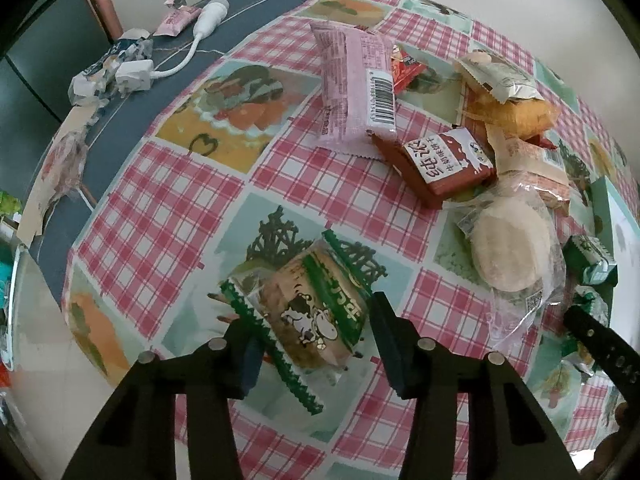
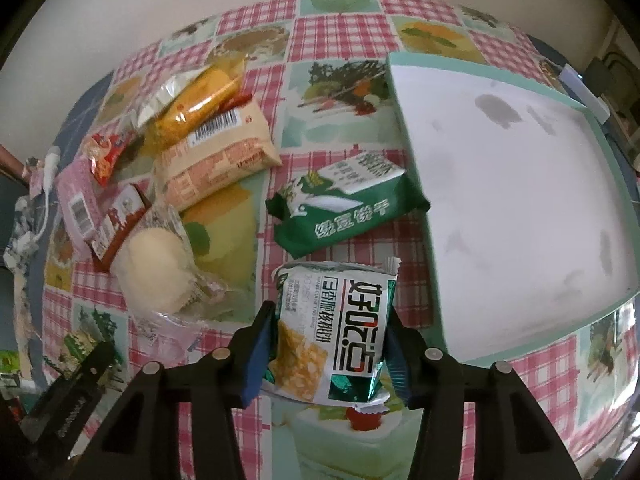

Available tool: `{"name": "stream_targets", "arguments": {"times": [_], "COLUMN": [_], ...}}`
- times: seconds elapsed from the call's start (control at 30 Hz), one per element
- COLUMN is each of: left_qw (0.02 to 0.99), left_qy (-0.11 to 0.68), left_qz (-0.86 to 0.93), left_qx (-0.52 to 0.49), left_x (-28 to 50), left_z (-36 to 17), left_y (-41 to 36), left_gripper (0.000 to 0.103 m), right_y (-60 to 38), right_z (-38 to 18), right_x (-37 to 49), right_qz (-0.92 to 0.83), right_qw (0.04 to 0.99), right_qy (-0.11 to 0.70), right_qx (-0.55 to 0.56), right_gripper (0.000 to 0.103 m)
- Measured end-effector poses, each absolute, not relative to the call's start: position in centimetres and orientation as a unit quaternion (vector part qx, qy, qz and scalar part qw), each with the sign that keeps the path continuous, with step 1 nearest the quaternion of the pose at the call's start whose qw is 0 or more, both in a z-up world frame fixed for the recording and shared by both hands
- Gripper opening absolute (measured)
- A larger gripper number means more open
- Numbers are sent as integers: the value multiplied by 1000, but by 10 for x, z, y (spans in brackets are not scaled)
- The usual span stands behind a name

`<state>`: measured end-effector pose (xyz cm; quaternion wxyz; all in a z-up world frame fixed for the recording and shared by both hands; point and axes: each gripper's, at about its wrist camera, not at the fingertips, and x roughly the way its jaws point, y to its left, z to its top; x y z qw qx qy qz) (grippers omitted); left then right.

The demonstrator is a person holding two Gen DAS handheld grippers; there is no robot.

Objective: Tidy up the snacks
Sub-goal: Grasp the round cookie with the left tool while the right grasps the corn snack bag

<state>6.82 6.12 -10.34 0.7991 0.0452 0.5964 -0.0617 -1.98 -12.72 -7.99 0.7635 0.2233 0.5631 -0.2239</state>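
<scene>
Glossy plastic wrappers; smooth tablecloth

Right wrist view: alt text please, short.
The right gripper clamps a white-and-green snack packet above a checked tablecloth. An empty white tray lies to the right, a dark green packet beside it, more snacks piled left.

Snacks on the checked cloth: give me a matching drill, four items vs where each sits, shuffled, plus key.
Items:
1. cow-print packet
2. white-and-green packet
3. dark green packet
4. pink packet

Places:
A. flat on the cloth beside the tray
B. between the right tool fingers
C. far side of the pile, barcode up
D. between the left tool fingers

Pairs: 1-D, 2-B, 3-A, 4-C
</scene>
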Motion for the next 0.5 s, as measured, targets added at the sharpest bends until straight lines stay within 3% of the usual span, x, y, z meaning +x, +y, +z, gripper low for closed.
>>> {"name": "stream_targets", "arguments": {"times": [0.23,0.5], "left_qw": [804,805], "left_qy": [592,590], "left_qz": [-60,-56], "left_qx": [25,15], "left_x": [57,56], "left_z": [-78,-75], "left_y": [86,91], "left_gripper": [39,36], "right_y": [-131,-133], "right_z": [-60,-52], "right_x": [-29,-31], "right_qz": [-223,-228], "right_qw": [776,775], "right_qy": [547,546], "right_qx": [222,221], "right_gripper": [53,53]}}
